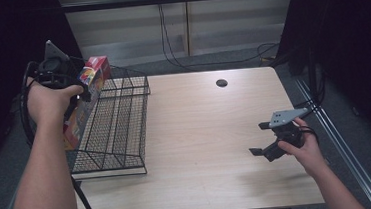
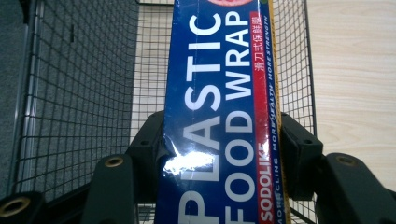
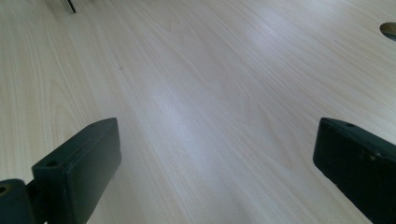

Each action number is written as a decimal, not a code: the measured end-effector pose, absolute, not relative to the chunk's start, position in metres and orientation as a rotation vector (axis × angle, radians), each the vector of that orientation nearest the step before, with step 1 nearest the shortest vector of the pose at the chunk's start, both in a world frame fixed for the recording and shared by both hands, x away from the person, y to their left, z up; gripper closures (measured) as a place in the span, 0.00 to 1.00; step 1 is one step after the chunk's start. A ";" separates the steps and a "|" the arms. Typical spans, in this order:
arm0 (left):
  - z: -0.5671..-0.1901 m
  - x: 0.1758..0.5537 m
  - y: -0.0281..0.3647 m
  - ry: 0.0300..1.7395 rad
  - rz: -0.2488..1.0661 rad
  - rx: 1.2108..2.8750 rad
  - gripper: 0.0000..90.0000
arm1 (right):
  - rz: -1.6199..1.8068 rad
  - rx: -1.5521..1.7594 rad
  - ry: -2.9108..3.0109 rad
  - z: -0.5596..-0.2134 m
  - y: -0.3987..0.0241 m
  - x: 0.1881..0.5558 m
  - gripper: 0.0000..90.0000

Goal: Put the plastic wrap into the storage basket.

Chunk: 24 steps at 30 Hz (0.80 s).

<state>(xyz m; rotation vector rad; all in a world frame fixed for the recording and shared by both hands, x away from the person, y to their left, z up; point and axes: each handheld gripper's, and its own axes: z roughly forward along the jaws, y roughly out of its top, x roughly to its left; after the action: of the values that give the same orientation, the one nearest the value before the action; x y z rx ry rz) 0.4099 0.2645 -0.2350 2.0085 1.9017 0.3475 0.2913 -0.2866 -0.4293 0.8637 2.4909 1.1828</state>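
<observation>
Left claw (image 2: 219,154) clamped across the narrow sides of a long plastic wrap box (image 2: 219,112), pads pressed flat against both edges near the box's lower end. Seen from the high view, box (image 1: 85,100) carried at the left rim of the wire basket (image 1: 119,119), tilted steeply, its red-topped end up and away from the person, its lower end down toward the left forearm. Hard to judge from the high view whether the box already sits inside the left wall of the basket or just outside it; from the left gripper view, mesh visible on both sides and beyond, so probably within or just over the opening.

Key relation for the coming move: long axis of the box running straight ahead out of the claw, roughly along the long side of the basket rather than across it. Lined up that way, fits between the end walls; swung crosswise, would likely catch the wire. Judged next step: lower the box along that line until it lies flat on the mesh floor, then let go.

Right claw (image 1: 262,138) spread wide with nothing between its pads, hovering low over bare counter (image 3: 196,93) on the far right, well apart from basket and box. Left hand (image 1: 48,100) plainly the nearer one and the only one engaged; right hand (image 1: 302,148) no help unless brought across the counter.
</observation>
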 end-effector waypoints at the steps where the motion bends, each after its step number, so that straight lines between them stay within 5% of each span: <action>1: -0.235 0.410 0.267 1.911 0.352 1.999 0.49 | 1.183 0.862 2.493 -0.429 -0.287 0.291 0.01; 24: -0.257 0.410 0.281 2.042 0.369 1.918 0.49 | 1.194 0.871 2.480 -0.431 -0.289 0.292 0.01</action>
<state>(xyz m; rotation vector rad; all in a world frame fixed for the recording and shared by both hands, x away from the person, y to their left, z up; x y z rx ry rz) 0.4102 0.2815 -0.2567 1.9185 2.0415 0.3693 0.2924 -0.2887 -0.4306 0.8710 2.4796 1.1943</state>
